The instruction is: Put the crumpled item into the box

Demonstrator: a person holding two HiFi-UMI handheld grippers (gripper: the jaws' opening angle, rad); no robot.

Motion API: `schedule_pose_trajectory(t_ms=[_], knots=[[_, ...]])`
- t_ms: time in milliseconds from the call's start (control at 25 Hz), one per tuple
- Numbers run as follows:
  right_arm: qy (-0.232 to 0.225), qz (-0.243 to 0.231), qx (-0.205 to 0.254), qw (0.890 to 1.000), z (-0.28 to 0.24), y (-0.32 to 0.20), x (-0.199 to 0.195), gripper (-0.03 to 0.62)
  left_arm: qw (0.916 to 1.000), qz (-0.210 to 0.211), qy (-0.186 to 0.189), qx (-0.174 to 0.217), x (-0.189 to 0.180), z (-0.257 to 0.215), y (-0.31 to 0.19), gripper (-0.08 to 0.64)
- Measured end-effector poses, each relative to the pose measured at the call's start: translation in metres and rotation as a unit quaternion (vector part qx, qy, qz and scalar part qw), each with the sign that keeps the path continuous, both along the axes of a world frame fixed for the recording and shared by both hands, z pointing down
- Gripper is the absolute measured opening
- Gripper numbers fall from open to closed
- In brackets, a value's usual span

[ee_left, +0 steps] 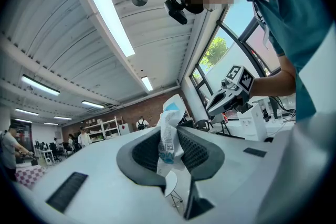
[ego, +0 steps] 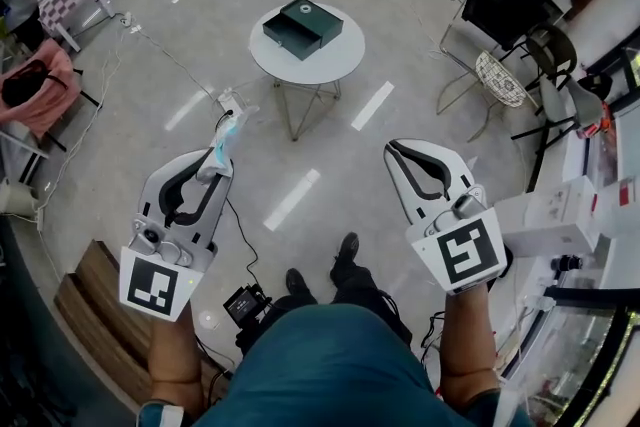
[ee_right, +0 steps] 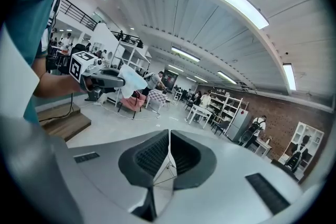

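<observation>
- In the head view, the left gripper [ego: 222, 158] is held at 8 o'clock and the right gripper [ego: 396, 151] at 4 o'clock, both pointed toward 12 o'clock.
- A crumpled white-and-blue wrapper [ego: 229, 129] is pinched between the left gripper's jaws and sticks out past the tips.
- In the left gripper view, the left gripper [ee_left: 171, 148] is seen closed narrowly on the wrapper [ee_left: 168, 136], with both pads pressed against it; the wrapper's top rises above the jaws toward 12 o'clock.
- In the right gripper view, the right gripper [ee_right: 168, 157] is seen with jaws brought together, tips touching, and nothing held between them.
- A round white table [ego: 325, 67] stands on the floor at 12 o'clock, well apart from both grippers.
- A dark box [ego: 303, 26] lies on the table, toward its 12 o'clock side.
- The wrapper is kept in the air, well short of the box.
- The person's shoes [ego: 345, 251] are seen between the grippers at 6 o'clock.
- A pink chair [ego: 38, 93] stands at 9 o'clock.
</observation>
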State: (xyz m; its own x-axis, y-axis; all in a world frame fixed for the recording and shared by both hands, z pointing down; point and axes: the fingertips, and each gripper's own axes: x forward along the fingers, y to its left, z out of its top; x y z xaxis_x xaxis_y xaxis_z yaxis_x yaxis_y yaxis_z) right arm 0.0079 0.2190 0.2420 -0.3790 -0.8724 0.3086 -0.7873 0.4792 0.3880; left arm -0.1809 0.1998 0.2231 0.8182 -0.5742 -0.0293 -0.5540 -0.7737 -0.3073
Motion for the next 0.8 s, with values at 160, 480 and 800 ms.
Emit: schedule_pose_trajectory(t_ms=[160,480,800], knots=[[-0.005,-0.016,0.000,1.000,-0.002,-0.029,-0.006,0.040,0.9999,-0.013,-0.008,-0.006,-0.005,0.000,-0.021,0.092],[-0.019,-0.067,-0.006,0.998,0.003,-0.087,0.003,0.040,0.9979,-0.060,-0.021,-0.014,0.008,-0.001,-0.056,0.092],[-0.025,-0.110,-0.008,0.994,0.005,-0.131,0.022,0.040,0.9949,-0.097,-0.021,-0.017,0.035,-0.001,-0.083,0.092]])
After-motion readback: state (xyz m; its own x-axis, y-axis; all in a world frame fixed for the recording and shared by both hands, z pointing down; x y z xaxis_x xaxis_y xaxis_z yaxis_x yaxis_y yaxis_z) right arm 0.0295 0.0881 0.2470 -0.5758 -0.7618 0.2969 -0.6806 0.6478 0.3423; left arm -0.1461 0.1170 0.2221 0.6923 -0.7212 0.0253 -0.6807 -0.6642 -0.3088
